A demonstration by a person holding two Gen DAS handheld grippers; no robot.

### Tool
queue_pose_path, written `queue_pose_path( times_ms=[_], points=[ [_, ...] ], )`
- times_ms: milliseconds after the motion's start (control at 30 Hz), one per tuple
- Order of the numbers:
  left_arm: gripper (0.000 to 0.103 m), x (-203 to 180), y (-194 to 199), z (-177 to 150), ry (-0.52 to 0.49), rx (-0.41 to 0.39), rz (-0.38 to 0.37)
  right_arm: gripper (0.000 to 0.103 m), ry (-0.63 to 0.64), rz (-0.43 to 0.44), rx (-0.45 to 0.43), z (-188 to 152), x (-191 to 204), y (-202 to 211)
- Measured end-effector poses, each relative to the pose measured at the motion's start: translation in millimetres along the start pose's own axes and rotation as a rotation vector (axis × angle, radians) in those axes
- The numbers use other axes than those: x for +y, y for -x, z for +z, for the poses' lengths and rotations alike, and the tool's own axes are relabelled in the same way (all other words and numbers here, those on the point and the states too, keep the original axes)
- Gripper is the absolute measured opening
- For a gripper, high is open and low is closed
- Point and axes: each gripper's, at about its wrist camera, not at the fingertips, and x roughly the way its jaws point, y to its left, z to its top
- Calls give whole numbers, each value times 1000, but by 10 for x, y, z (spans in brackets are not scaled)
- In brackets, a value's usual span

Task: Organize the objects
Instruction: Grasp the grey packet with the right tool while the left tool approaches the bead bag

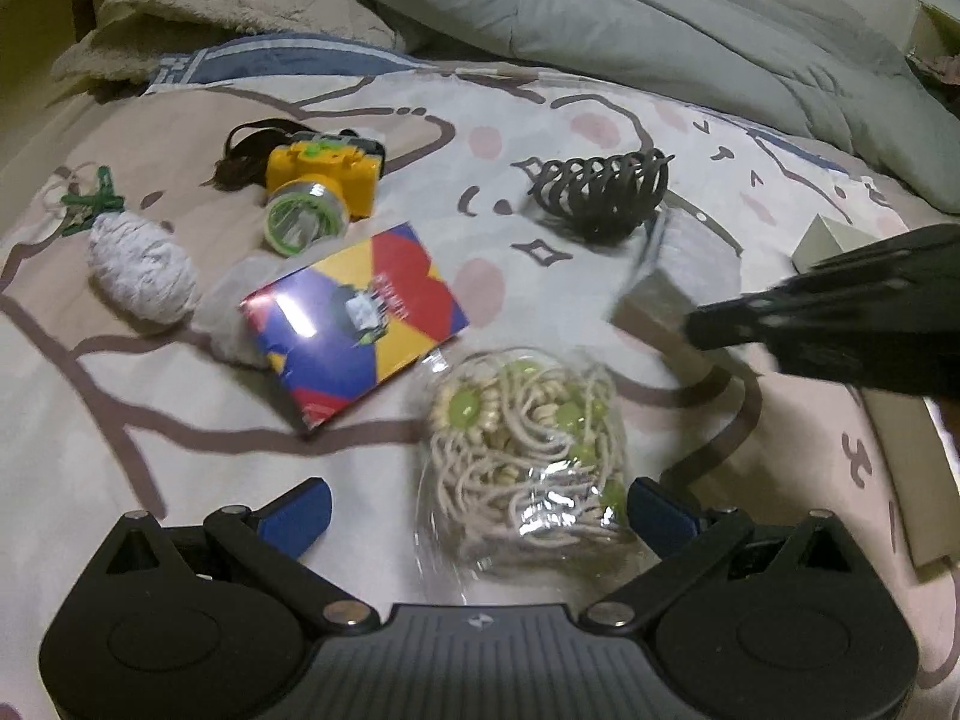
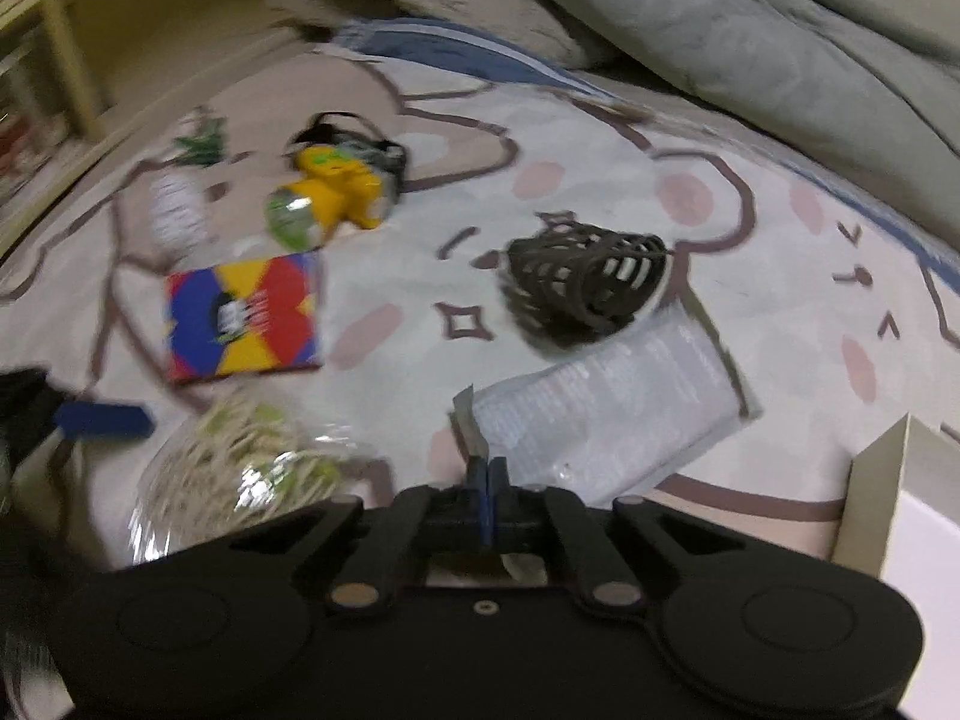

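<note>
My left gripper (image 1: 480, 510) is open, its blue fingers on either side of a clear bag of beaded cord (image 1: 528, 444) on the bedsheet. My right gripper (image 2: 487, 474) is shut on the corner of a grey foil packet (image 2: 606, 408); the packet also shows in the left wrist view (image 1: 672, 276), lifted, with the right gripper (image 1: 696, 324) holding it. A colourful card box (image 1: 354, 324), a yellow headlamp (image 1: 318, 186), a dark hair claw (image 1: 606, 192) and a white cloth bundle (image 1: 144, 270) lie on the sheet.
A grey quilt (image 1: 600, 12) is piled at the back. A cardboard box (image 2: 900, 504) stands at the right edge. A green clip (image 1: 90, 204) lies at far left. A wooden bed frame (image 2: 72, 60) runs along the left.
</note>
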Motion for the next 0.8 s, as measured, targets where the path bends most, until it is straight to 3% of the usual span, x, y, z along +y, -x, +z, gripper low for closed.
queue_pose_path(
  times_ms=[267,467,500,567,633,800],
  points=[
    [103,18,29,14,10,-18,-2,0,213,87,65,-400,105,428],
    [103,-76,59,83,-87,-87,-9,4,261,193,191,-728,85,682],
    [103,-95,39,99,-103,-85,-7,6,243,199,197,-749,63,722],
    [103,-122,-13,125,-121,-76,-9,38,175,185,172,-732,5,793],
    [103,-133,-88,140,-127,-53,-15,52,68,150,119,-655,-80,854],
    [103,-112,-242,136,-116,13,-30,53,-388,21,148,-541,-330,663]
  ],
)
